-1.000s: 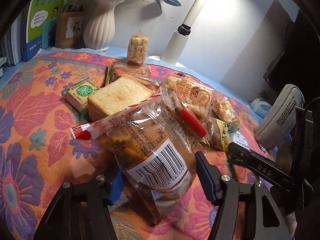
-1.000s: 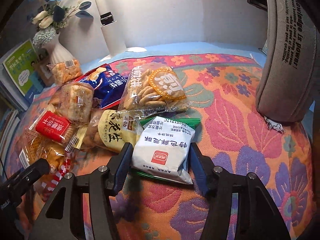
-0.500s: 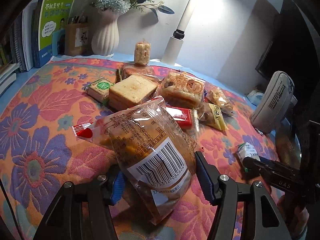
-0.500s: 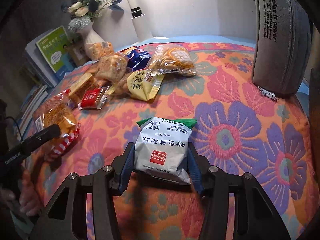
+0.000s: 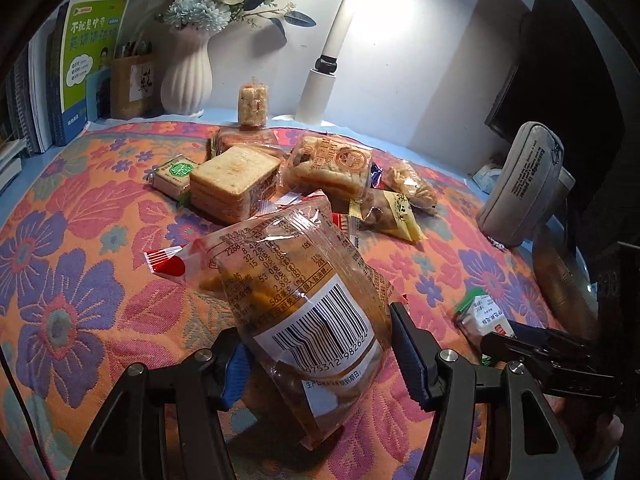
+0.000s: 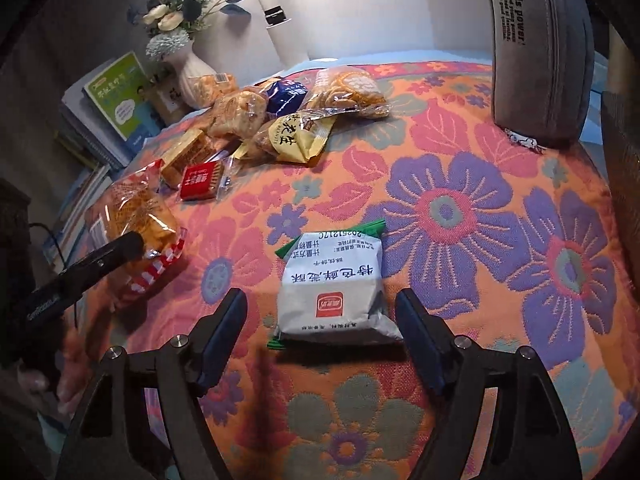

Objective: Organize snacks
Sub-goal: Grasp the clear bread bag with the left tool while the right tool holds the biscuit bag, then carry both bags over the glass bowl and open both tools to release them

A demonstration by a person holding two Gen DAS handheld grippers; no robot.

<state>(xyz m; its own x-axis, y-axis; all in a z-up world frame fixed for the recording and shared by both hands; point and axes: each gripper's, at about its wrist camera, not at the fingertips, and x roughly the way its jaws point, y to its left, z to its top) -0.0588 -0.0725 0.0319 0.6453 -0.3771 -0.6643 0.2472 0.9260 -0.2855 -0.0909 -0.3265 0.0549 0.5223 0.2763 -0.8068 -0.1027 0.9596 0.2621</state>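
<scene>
Right gripper (image 6: 320, 340) jaws just opened, releasing white packet (image 6: 334, 286) lying between them | left gripper (image 5: 316, 354) clamps bread bag (image 5: 296, 280) half-open

Left wrist view: looks forward and down along the left gripper (image 5: 320, 344), close over the floral cloth (image 5: 80, 240) on the table, facing the far wall with the white vase (image 5: 188, 80) and lamp post (image 5: 332, 52).

Right wrist view: looks down more steeply past the right gripper (image 6: 320, 336), vase (image 6: 192, 76) far left.

Shared: the snack pile (image 5: 320, 168) (image 6: 280, 116), grey pouch (image 5: 520, 192) (image 6: 540, 52), and each view catches the other gripper at its edge.
</scene>
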